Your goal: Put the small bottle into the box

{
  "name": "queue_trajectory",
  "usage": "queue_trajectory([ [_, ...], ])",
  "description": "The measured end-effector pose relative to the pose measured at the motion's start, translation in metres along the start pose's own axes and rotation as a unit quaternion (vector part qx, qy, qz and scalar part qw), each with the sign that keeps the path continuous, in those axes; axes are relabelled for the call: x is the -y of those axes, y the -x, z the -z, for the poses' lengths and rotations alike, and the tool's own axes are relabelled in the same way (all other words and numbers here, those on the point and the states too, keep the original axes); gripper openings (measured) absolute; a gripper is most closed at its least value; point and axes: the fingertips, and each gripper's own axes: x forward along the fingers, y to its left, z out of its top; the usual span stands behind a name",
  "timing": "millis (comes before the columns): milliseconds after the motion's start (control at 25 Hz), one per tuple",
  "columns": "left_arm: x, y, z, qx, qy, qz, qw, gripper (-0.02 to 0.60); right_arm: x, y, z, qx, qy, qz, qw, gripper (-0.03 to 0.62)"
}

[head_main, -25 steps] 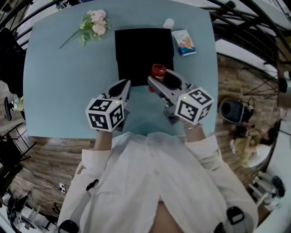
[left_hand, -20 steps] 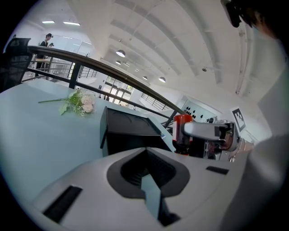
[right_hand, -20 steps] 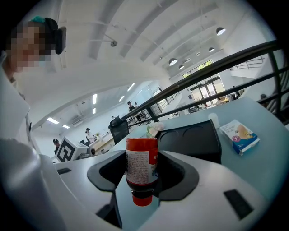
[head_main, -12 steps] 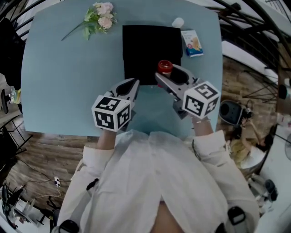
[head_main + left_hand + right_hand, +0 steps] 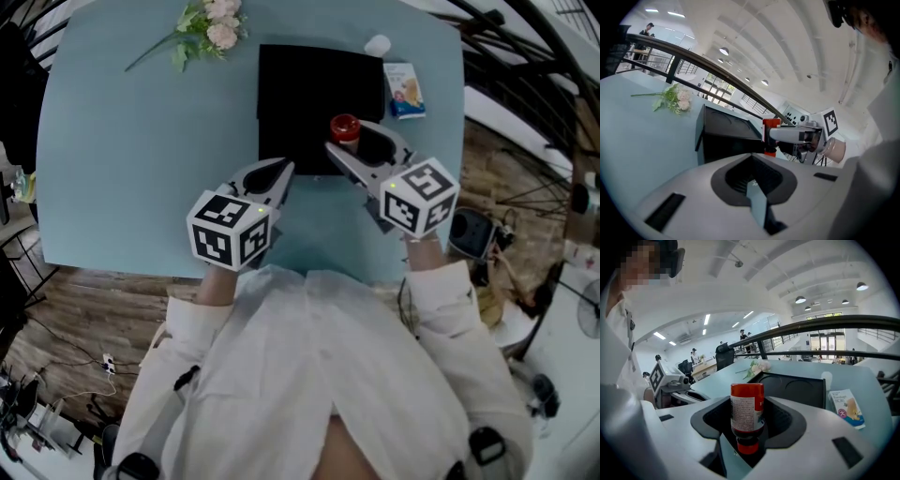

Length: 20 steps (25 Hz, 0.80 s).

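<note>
A small bottle point(image 5: 344, 128) with red ends and a printed label is held between the jaws of my right gripper point(image 5: 350, 141). In the head view it hangs over the near right part of the black box point(image 5: 309, 84), which stands open on the light blue table point(image 5: 131, 150). The right gripper view shows the bottle point(image 5: 746, 416) clamped between the jaws of the right gripper point(image 5: 747, 439), with the box point(image 5: 792, 387) beyond it. My left gripper point(image 5: 279, 171) is shut and empty, just before the box's near left corner. From the left gripper point(image 5: 757, 190) I see the box point(image 5: 724, 136) and the bottle point(image 5: 771, 127).
A sprig of pink flowers point(image 5: 211, 26) lies at the table's far left. A small printed carton point(image 5: 405, 91) and a white round object point(image 5: 378, 44) lie right of the box. Floor and dark railings lie beyond the table's right edge.
The right gripper has carried the bottle a little farther over the box. The left gripper has stayed by the box's near edge, still shut.
</note>
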Motion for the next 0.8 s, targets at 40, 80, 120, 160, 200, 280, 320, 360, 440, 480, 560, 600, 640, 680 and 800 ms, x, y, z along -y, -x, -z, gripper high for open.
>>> queue_trajectory([
  [40, 0.001, -0.002, -0.001, 0.004, 0.003, 0.004, 1.0000, 0.003, 0.002, -0.002, 0.001, -0.004, 0.005, 0.000, 1.000, 0.207],
  [80, 0.001, -0.004, -0.003, 0.009, 0.005, 0.007, 0.9999, 0.003, 0.003, -0.004, 0.002, -0.010, 0.010, 0.000, 1.000, 0.207],
  [120, 0.002, -0.005, -0.004, 0.013, 0.007, 0.011, 0.9998, 0.003, 0.004, -0.007, 0.005, -0.016, 0.015, -0.001, 1.000, 0.207],
  [160, 0.003, -0.006, -0.004, 0.014, 0.008, 0.015, 0.9998, 0.003, 0.004, -0.009, 0.007, -0.023, 0.019, -0.004, 1.000, 0.207],
  [200, 0.005, -0.007, -0.003, 0.013, 0.008, 0.018, 0.9997, 0.003, 0.003, -0.011, 0.010, -0.030, 0.021, -0.008, 0.999, 0.207],
  [280, 0.007, -0.010, -0.002, 0.009, 0.005, 0.019, 0.9998, 0.003, 0.003, -0.016, 0.016, -0.043, 0.026, -0.014, 0.999, 0.207],
  [320, 0.007, -0.011, -0.002, 0.007, 0.002, 0.017, 0.9998, 0.003, 0.004, -0.019, 0.019, -0.051, 0.030, -0.015, 0.998, 0.207],
  [360, 0.007, -0.012, -0.001, 0.005, -0.001, 0.016, 0.9999, 0.003, 0.005, -0.021, 0.022, -0.059, 0.037, -0.015, 0.997, 0.207],
  [440, 0.006, -0.013, 0.000, 0.001, -0.003, 0.012, 0.9999, 0.003, 0.006, -0.027, 0.028, -0.076, 0.055, -0.016, 0.995, 0.207],
  [480, 0.006, -0.013, 0.001, 0.000, -0.003, 0.010, 0.9999, 0.003, 0.006, -0.029, 0.030, -0.084, 0.064, -0.018, 0.994, 0.207],
  [560, 0.004, -0.012, 0.003, -0.001, -0.002, 0.006, 1.0000, 0.003, 0.007, -0.034, 0.034, -0.099, 0.085, -0.019, 0.991, 0.207],
  [600, 0.003, -0.012, 0.004, -0.001, -0.001, 0.004, 1.0000, 0.003, 0.008, -0.036, 0.037, -0.108, 0.096, -0.020, 0.989, 0.207],
  [640, 0.001, -0.012, 0.005, -0.002, 0.000, 0.003, 1.0000, 0.003, 0.008, -0.039, 0.040, -0.118, 0.105, -0.022, 0.987, 0.207],
  [680, 0.000, -0.012, 0.006, -0.002, 0.001, 0.003, 1.0000, 0.003, 0.009, -0.042, 0.043, -0.129, 0.114, -0.024, 0.985, 0.207],
  [800, -0.001, -0.011, 0.008, -0.003, 0.007, 0.006, 1.0000, 0.003, 0.009, -0.048, 0.055, -0.164, 0.134, -0.035, 0.977, 0.207],
])
